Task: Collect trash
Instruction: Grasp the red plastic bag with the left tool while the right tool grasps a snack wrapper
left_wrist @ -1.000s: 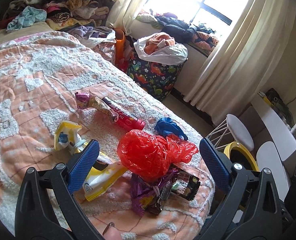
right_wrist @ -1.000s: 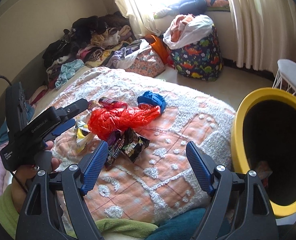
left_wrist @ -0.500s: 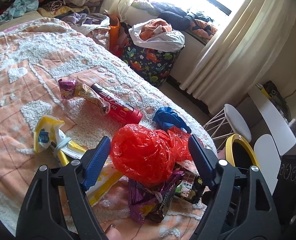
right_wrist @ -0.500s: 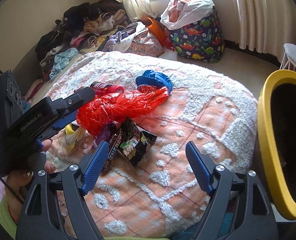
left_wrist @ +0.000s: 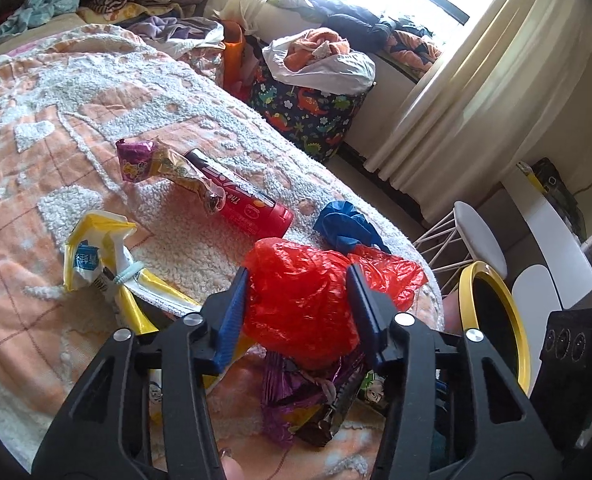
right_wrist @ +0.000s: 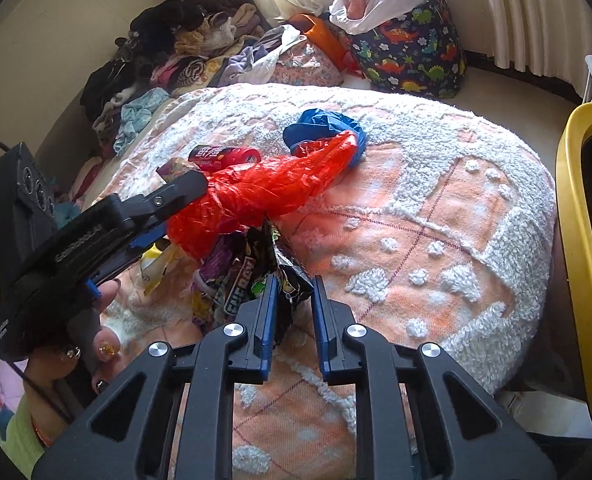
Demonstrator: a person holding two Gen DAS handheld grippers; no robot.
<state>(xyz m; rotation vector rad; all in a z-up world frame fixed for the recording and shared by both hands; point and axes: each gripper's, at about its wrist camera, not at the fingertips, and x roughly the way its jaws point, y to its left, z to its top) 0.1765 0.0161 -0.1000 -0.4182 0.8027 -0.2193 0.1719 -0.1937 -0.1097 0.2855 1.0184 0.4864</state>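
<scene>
Trash lies on an orange and white bedspread (left_wrist: 48, 128). My left gripper (left_wrist: 297, 284) is shut on a crumpled red plastic bag (left_wrist: 299, 304), which also shows in the right wrist view (right_wrist: 256, 196). My right gripper (right_wrist: 292, 292) is shut on the edge of a dark snack wrapper (right_wrist: 288, 276) in a pile of wrappers (right_wrist: 232, 276). A blue bag (left_wrist: 343, 228), a red tube (left_wrist: 252, 208), a purple and gold wrapper (left_wrist: 164, 164) and a yellow wrapper (left_wrist: 100, 268) lie around them. A yellow-rimmed bin (left_wrist: 491, 320) stands beside the bed.
A dinosaur-print laundry bag (left_wrist: 311, 108) full of clothes stands on the floor by the curtained window. Clothes are heaped along the wall (right_wrist: 168, 56). A white wire stool (left_wrist: 475, 236) stands near the bin. The bin also shows at the right wrist view's right edge (right_wrist: 575, 216).
Both grippers went from wide open to shut. The left closed around the red bag. The right moved in to the wrapper pile and closed on the dark wrapper.
</scene>
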